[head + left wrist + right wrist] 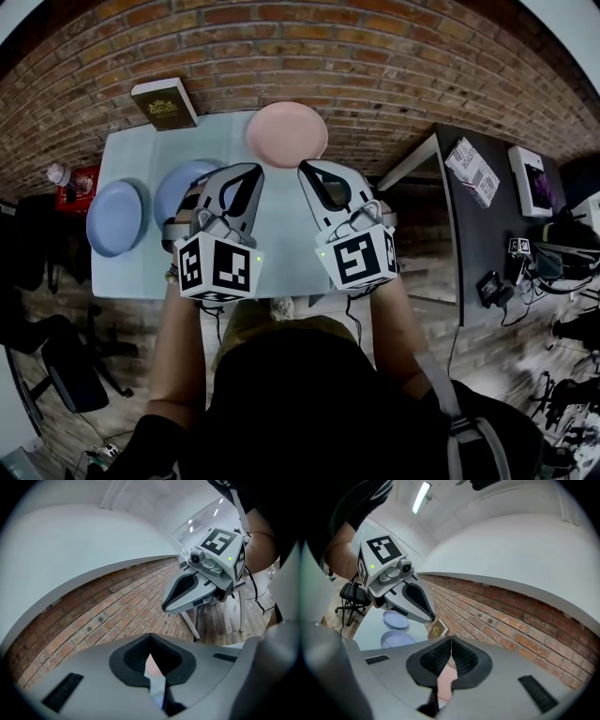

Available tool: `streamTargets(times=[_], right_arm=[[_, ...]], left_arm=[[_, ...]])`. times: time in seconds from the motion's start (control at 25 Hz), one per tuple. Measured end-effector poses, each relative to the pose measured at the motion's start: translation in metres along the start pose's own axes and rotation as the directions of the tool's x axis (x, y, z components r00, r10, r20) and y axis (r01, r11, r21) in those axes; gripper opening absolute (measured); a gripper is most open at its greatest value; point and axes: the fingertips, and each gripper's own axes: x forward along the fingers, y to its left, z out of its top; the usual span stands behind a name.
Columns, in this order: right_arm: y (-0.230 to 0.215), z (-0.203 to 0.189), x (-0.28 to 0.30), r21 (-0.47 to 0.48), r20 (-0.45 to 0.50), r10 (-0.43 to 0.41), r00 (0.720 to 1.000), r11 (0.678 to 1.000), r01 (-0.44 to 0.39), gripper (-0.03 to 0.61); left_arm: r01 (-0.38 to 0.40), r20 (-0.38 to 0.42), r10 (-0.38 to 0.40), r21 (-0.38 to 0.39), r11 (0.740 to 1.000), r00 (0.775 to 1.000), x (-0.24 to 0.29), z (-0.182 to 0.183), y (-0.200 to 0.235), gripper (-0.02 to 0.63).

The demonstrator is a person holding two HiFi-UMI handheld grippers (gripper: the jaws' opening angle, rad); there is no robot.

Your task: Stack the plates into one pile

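Right now, head view: left hand-held gripper (246, 171) and right hand-held gripper (311, 171) are hovering side by side over the worktop (141, 150). Pink plate (287, 133) is lying just beyond their tips. Outer blue plate (117, 217) and inner blue plate (180, 187) are sitting at left, unstacked. Left gripper view: jaws are pressing together, nothing clamped. Right gripper view: jaws are meeting too, empty; book (437, 630) is lying by the brick wall (511, 616).

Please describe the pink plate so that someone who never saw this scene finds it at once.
Start at the pale table that stands before the brick wall. At its far edge, right of the dark book, lies the pink plate. It is the only pink one; the two other plates, further left, are blue.
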Motion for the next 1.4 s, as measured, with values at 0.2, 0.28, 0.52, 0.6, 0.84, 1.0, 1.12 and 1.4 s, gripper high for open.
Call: streamTargets(times=[0.2, 0.28, 0.52, 0.6, 0.84, 1.0, 1.12, 1.4], right_arm=[[-0.009, -0.015, -0.003, 0.03, -0.027, -0.03, 0.999, 0.999, 0.031, 0.034], [-0.009, -0.023, -0.004, 0.041, -0.046, -0.035, 0.998, 0.998, 0.037, 0.034], [-0.012, -0.056, -0.015, 0.07, -0.118, -0.05, 0.992, 0.996, 0.058, 0.034], [-0.014, -0.067, -0.019, 0.077, -0.144, -0.059, 0.988, 0.995, 0.07, 0.034], [-0.019, -0.1, -0.029, 0.098, -0.225, -0.082, 0.971, 0.99, 0.106, 0.034], [-0.02, -0.12, -0.038, 0.121, -0.275, -0.09, 0.957, 0.984, 0.128, 0.034], [-0.019, -0.132, -0.043, 0.115, -0.313, -0.079, 0.946, 0.986, 0.121, 0.034], [-0.015, -0.152, -0.046, 0.137, -0.359, -0.064, 0.931, 0.983, 0.12, 0.034]], left_arm=[[0.073, -0.028, -0.073, 0.019, 0.997, 0.997, 0.024, -0.012, -0.013, 0.023], [0.104, -0.055, -0.103, 0.028, 0.994, 0.993, 0.039, -0.025, -0.02, 0.024], [0.125, -0.146, -0.111, 0.086, 0.988, 0.983, 0.104, -0.071, -0.043, 0.025], [0.157, -0.172, -0.139, 0.094, 0.983, 0.975, 0.129, -0.087, -0.057, 0.026], [0.274, -0.251, -0.235, 0.133, 0.953, 0.939, 0.192, -0.137, -0.099, 0.124], [0.317, -0.334, -0.235, 0.214, 0.924, 0.913, 0.225, -0.174, -0.118, 0.125], [0.359, -0.37, -0.259, 0.233, 0.904, 0.892, 0.242, -0.192, -0.13, 0.125], [0.411, -0.425, -0.275, 0.272, 0.87, 0.862, 0.27, -0.218, -0.144, 0.124]])
